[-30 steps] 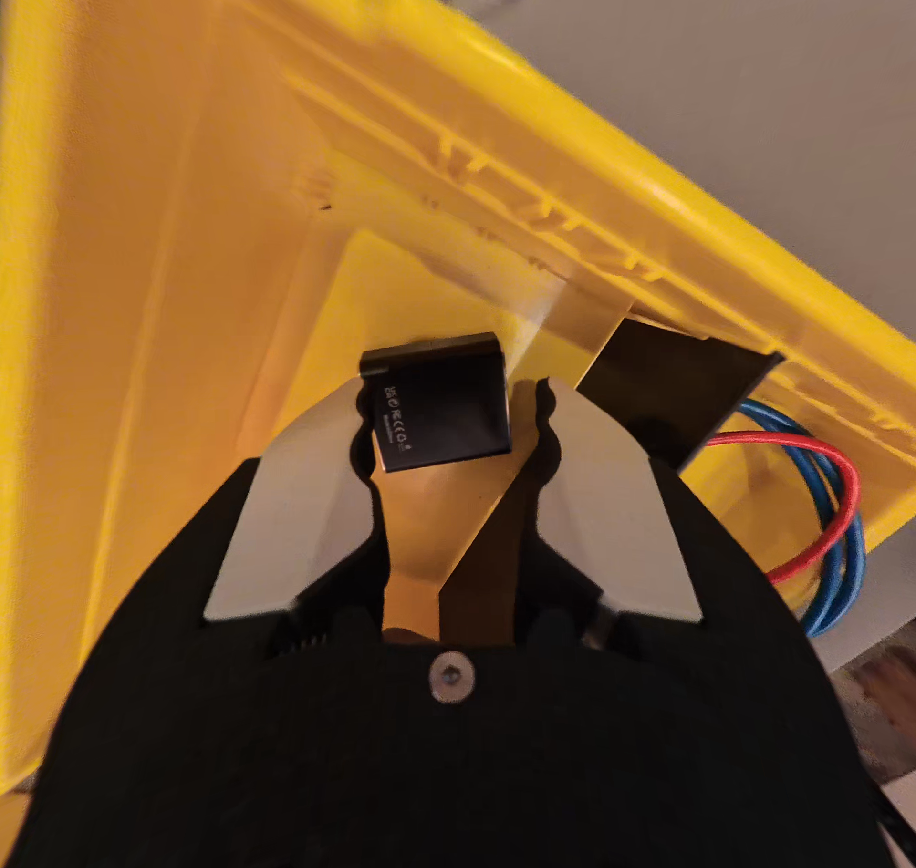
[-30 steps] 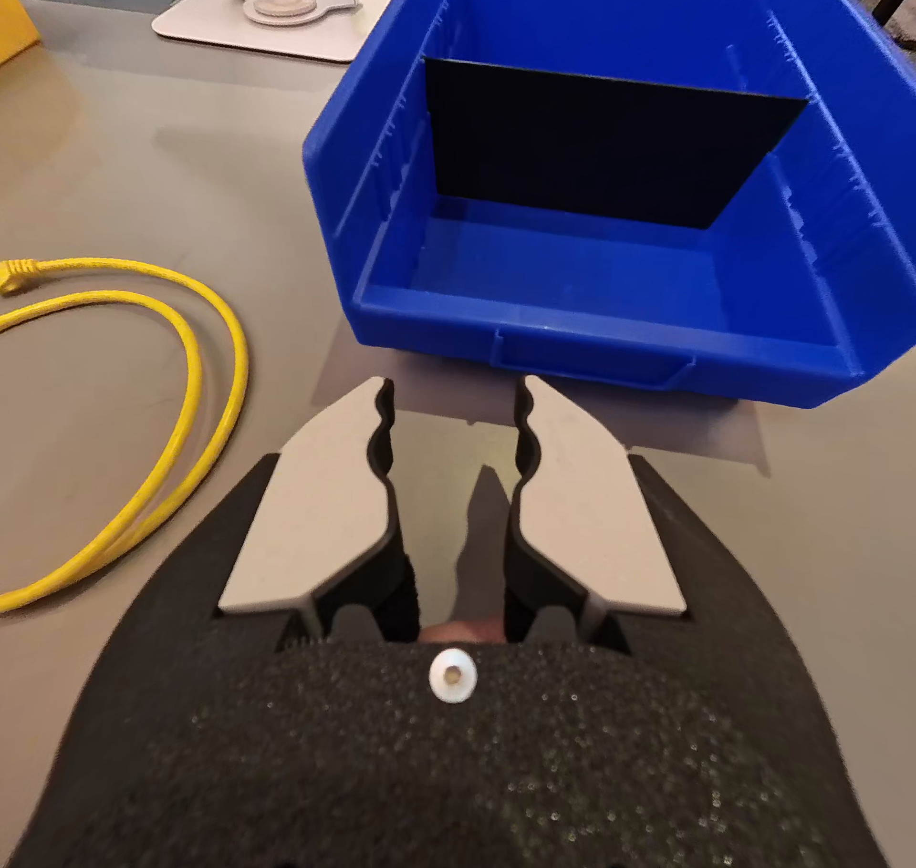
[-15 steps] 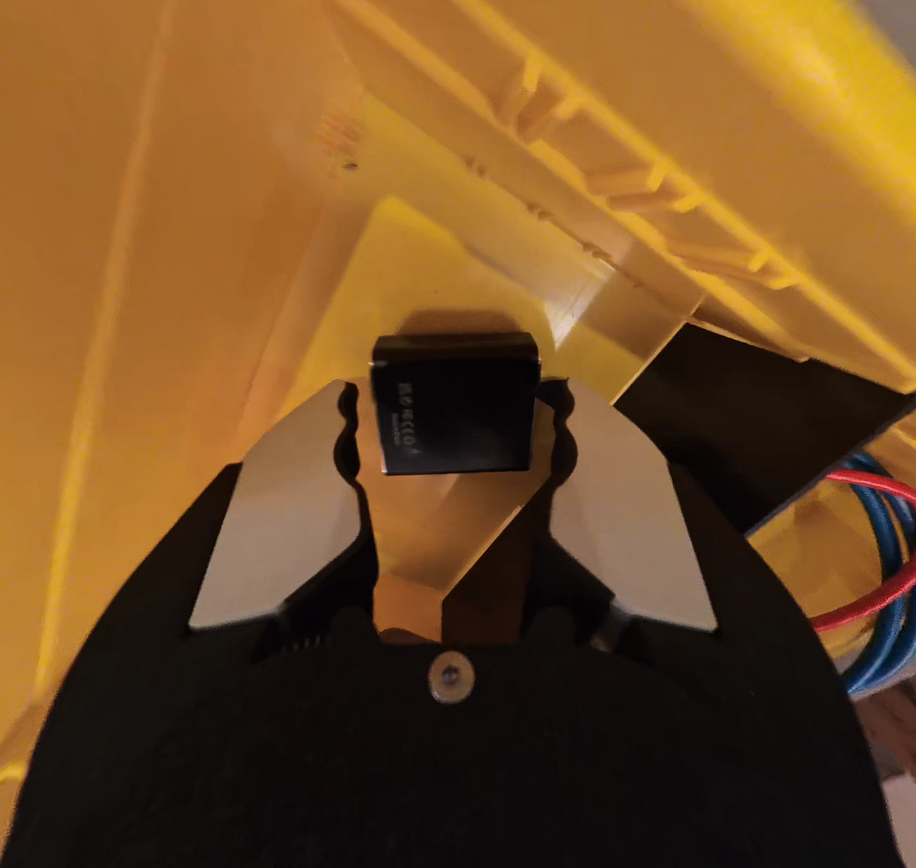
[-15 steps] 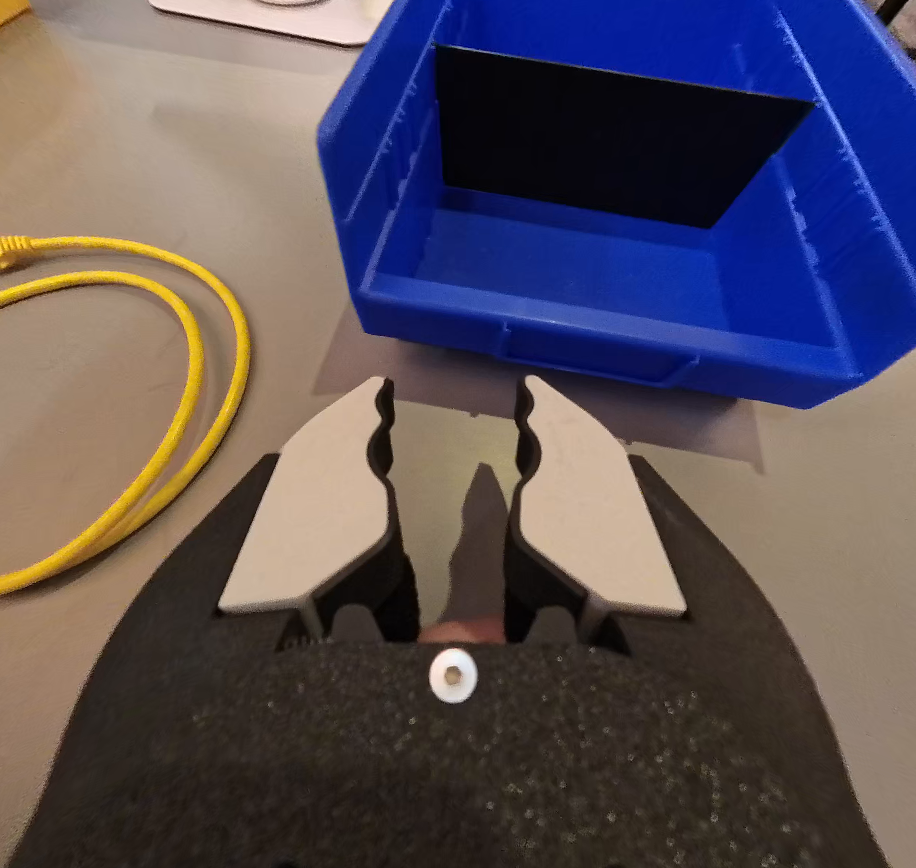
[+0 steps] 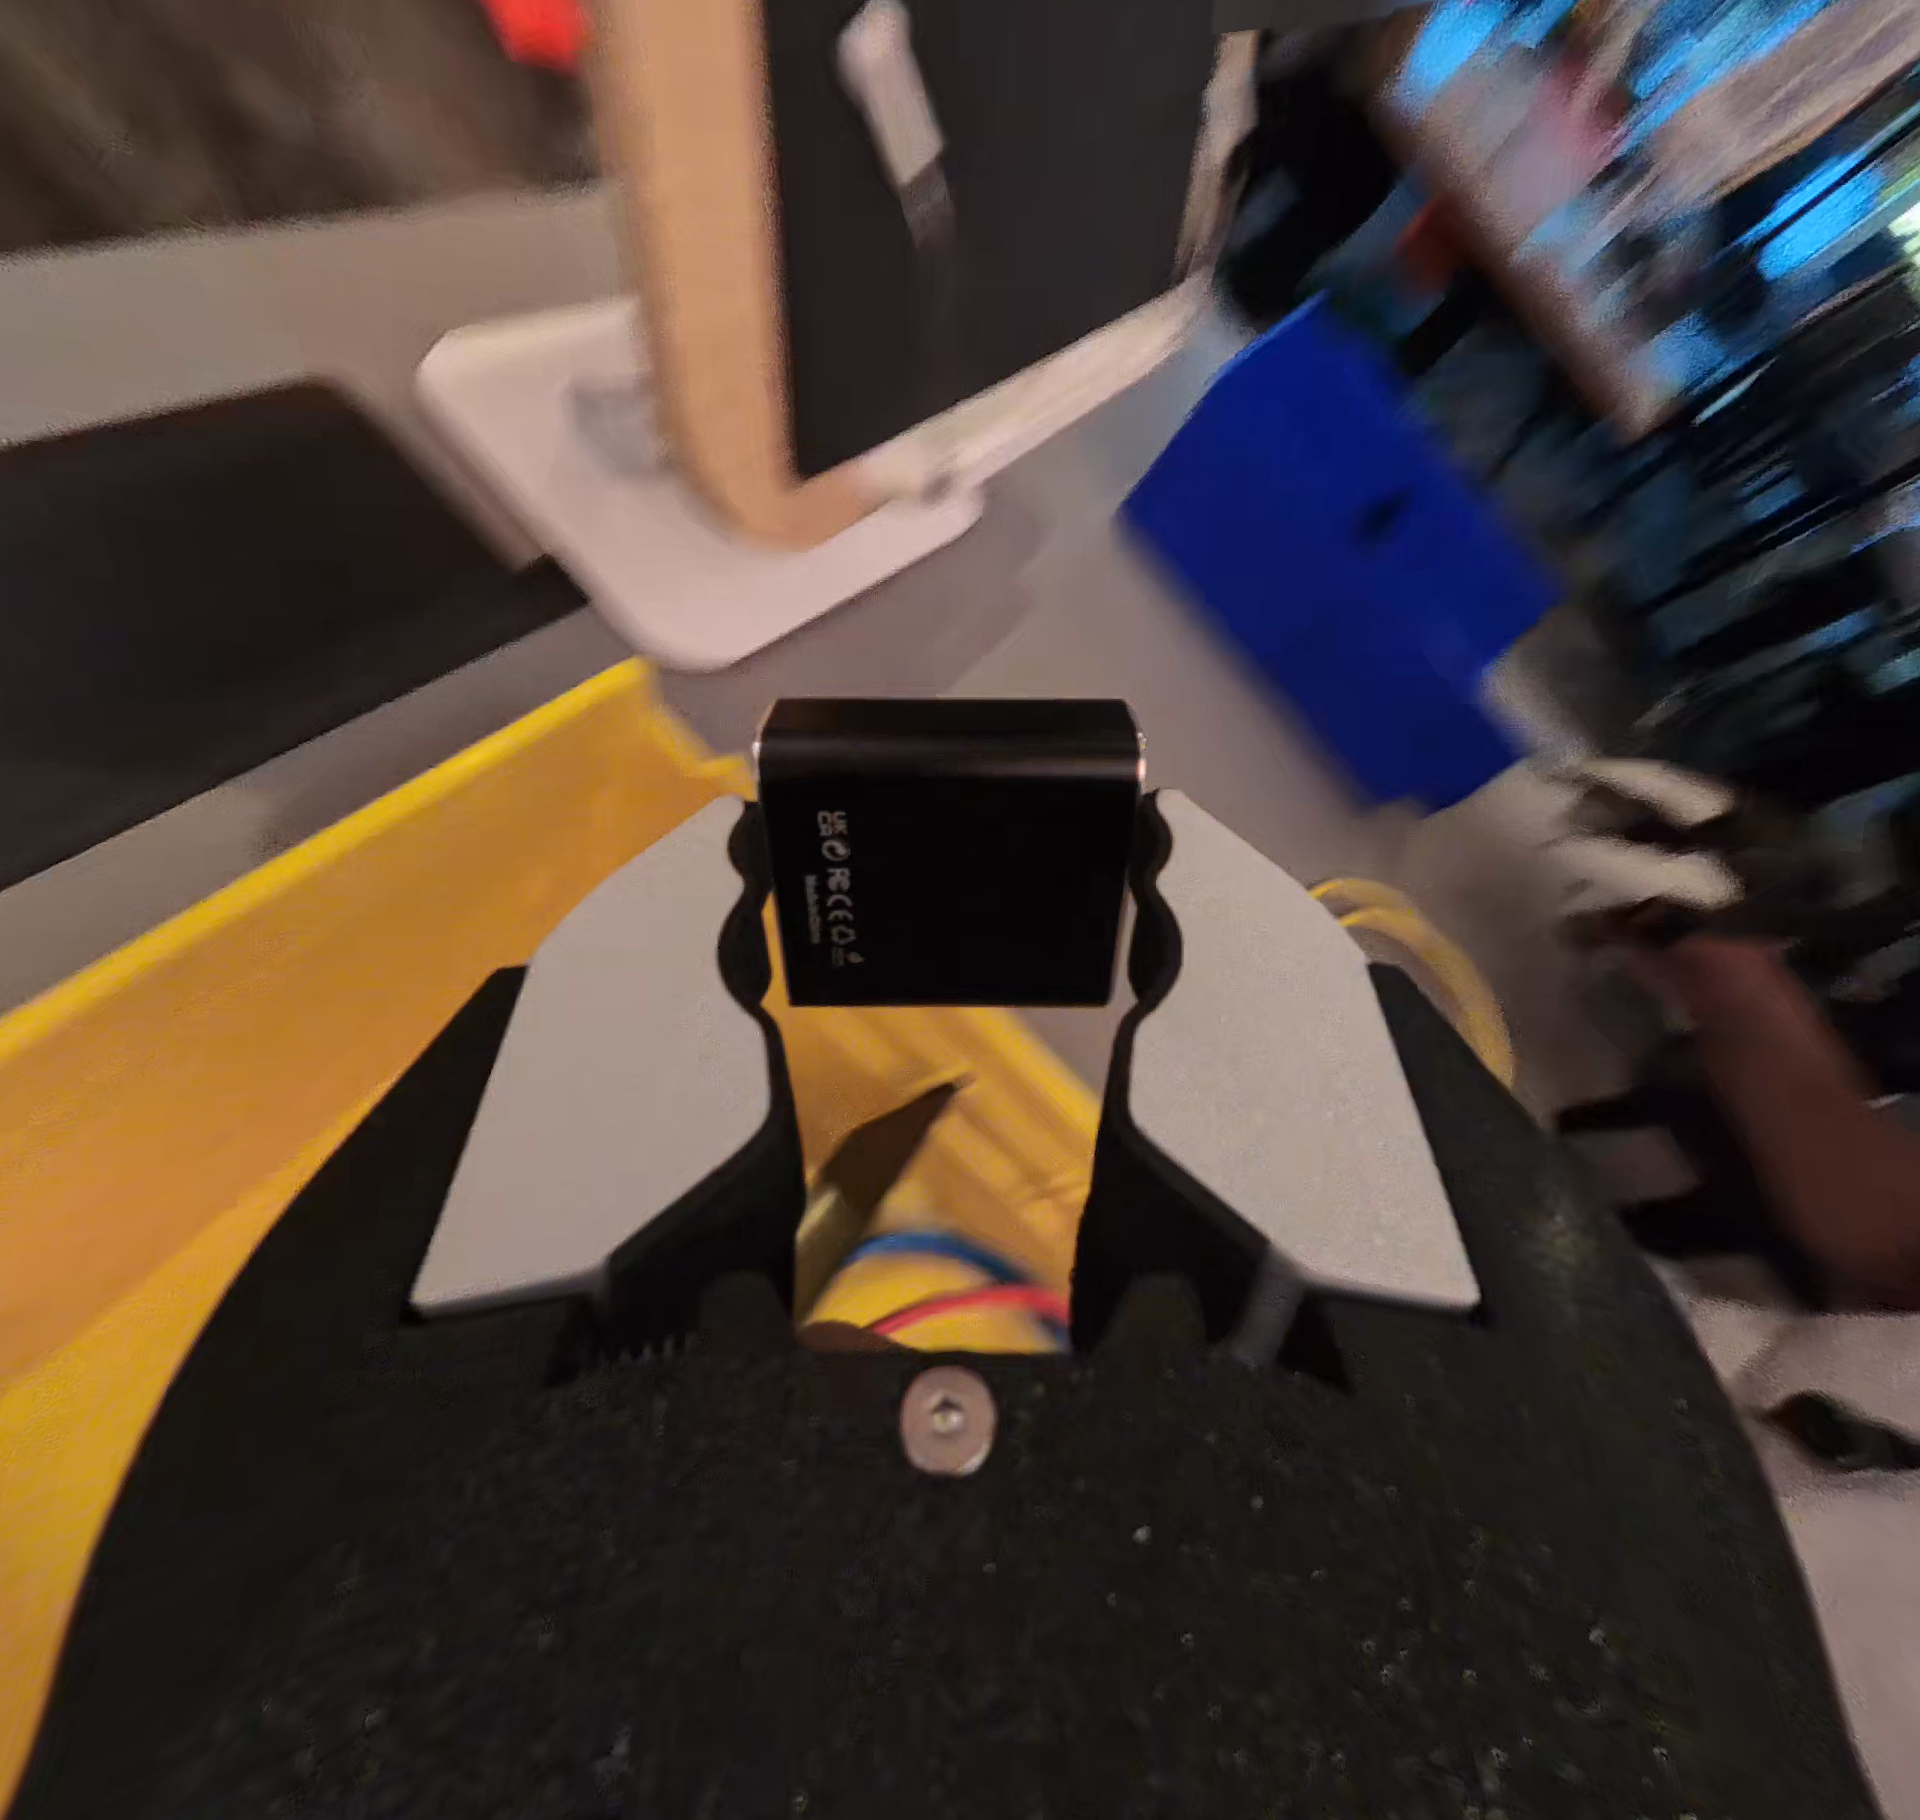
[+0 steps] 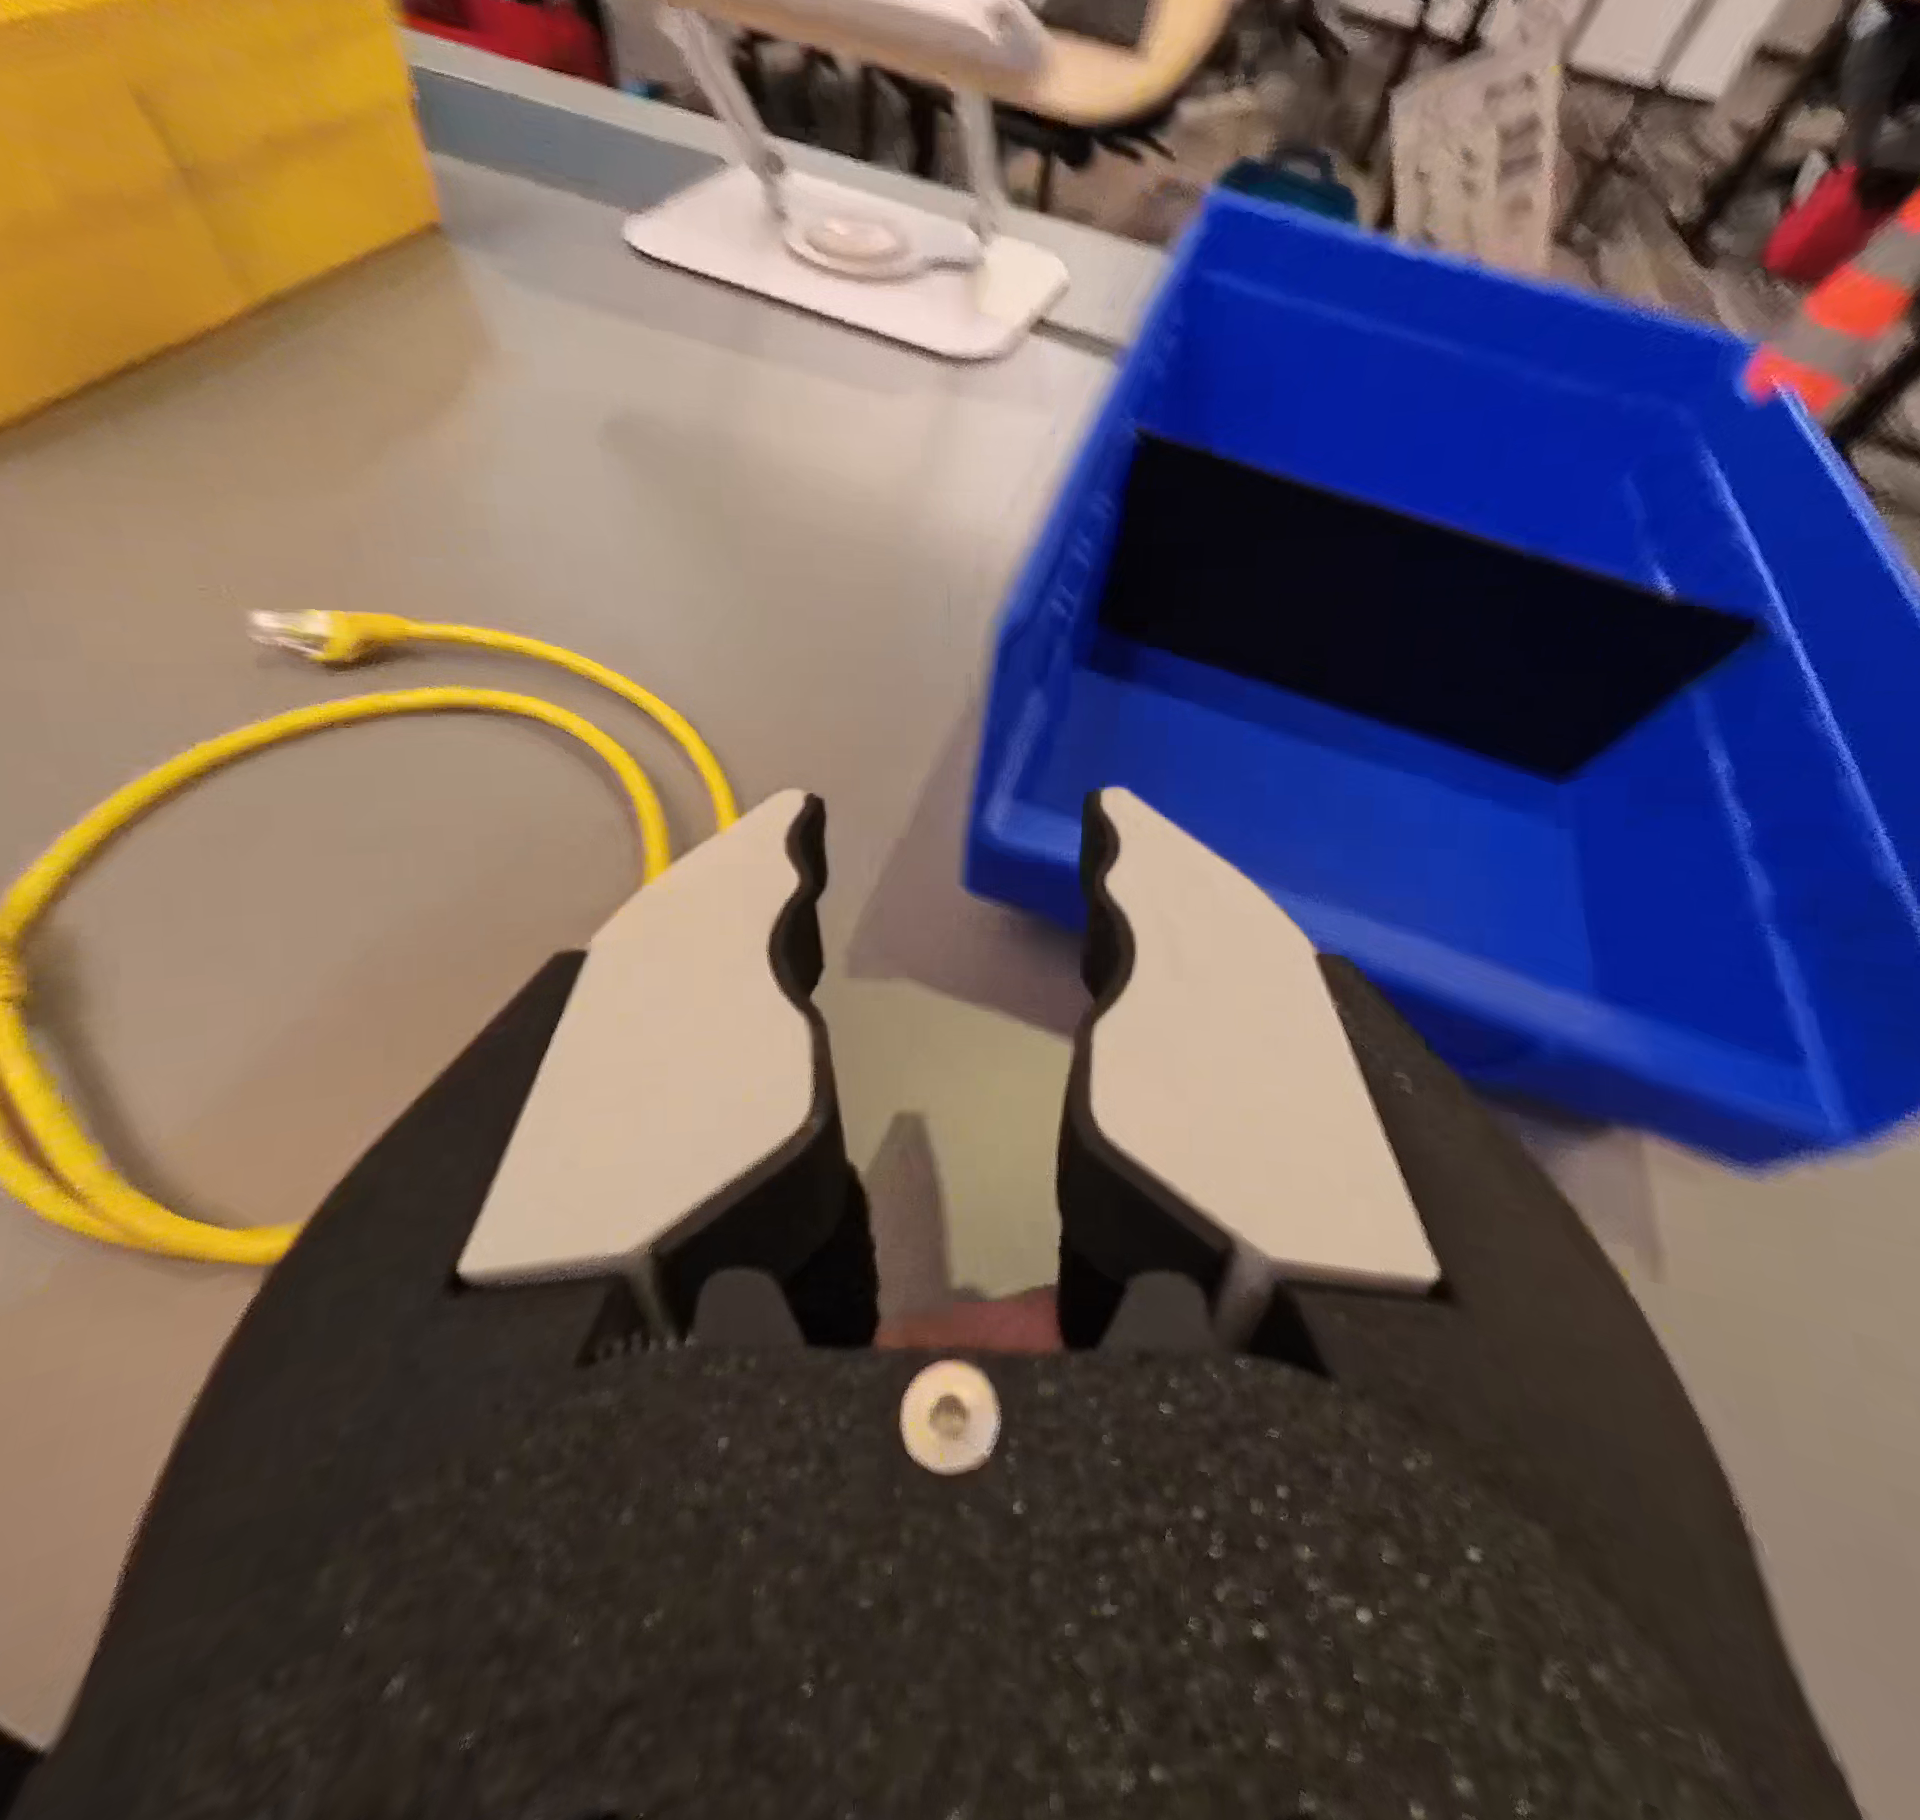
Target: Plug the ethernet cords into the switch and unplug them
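My left gripper (image 5: 945, 814) is shut on the small black switch (image 5: 945, 866) and holds it up above the yellow bin (image 5: 312, 991). Blue and red cords (image 5: 935, 1292) lie in the bin, seen between my fingers. A yellow ethernet cord (image 6: 416, 721) lies looped on the grey table (image 6: 727, 544) to the left of my right gripper (image 6: 951, 814), its clear plug (image 6: 286, 627) pointing left. It also shows in the left wrist view (image 5: 1403, 929). My right gripper is open and empty above the table, beside the blue bin (image 6: 1455, 835).
The blue bin has a black divider (image 6: 1403, 607) and stands at the right; it also shows blurred in the left wrist view (image 5: 1330, 565). A white stand (image 6: 852, 253) sits at the table's back. The yellow bin (image 6: 187, 160) stands at the far left. The grippers' ends are close to 50 cm from one another.
My left gripper closed on the switch and lifted it out of the yellow bin, tilting up to face the room. My right gripper rose and swung left, away from the blue bin.
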Demonstrator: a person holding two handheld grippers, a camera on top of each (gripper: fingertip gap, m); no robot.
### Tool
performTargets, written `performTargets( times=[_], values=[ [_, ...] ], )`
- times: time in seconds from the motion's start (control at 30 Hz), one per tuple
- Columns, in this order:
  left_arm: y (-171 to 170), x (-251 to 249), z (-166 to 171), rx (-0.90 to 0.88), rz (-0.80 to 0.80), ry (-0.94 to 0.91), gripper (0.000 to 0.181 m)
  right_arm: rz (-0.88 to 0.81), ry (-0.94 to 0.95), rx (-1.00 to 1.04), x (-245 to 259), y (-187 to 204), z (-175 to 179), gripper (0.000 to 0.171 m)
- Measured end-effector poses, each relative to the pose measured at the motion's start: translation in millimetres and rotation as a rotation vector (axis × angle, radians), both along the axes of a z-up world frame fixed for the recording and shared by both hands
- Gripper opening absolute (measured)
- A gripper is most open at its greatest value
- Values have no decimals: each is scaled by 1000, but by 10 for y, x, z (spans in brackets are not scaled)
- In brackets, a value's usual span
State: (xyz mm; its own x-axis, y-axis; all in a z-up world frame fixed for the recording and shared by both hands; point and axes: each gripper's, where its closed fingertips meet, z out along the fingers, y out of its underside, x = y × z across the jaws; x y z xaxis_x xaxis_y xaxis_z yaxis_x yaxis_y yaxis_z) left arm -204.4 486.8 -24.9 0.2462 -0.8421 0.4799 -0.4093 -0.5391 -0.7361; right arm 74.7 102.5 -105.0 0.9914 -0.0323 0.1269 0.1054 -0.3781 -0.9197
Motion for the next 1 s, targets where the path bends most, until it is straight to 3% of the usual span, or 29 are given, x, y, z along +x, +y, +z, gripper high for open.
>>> performTargets(
  times=[0.13, 0.27, 0.37, 0.5, 0.57, 0.67, 0.73, 0.87, 1.0],
  values=[
    [-776, 262, 659, -131, 15, -438, 67, 202, -85, 69, -625, 459, 355, 54],
    [-1663, 601, 798, -301, -25, -674, 66, 322, -86, 220, -1419, 957, 814, 62],
    [-2159, 873, 746, -382, -32, -746, 66, 344, -78, 342, -1811, 1177, 1062, 61],
    [-2659, 1127, 655, -460, -84, -755, 67, 317, -87, 382, -1914, 1211, 1136, 57],
    [-2829, 1166, 599, -440, -107, -738, 67, 239, -146, 411, -1731, 1134, 1177, 29],
    [-3014, 1114, 467, -302, -184, -671, 65, 310, -137, 396, -1701, 965, 1124, 25],
    [-3036, 1005, 340, -80, -205, -615, 62, 351, -141, 398, -1656, 871, 1078, 25],
    [-3133, 779, -52, 325, -331, -411, 67, 674, -19, 347, -1770, 645, 905, 24],
    [-3286, 663, -69, 479, -423, -403, 67, 943, 122, 160, -1801, 411, 709, 24]
  ],
)
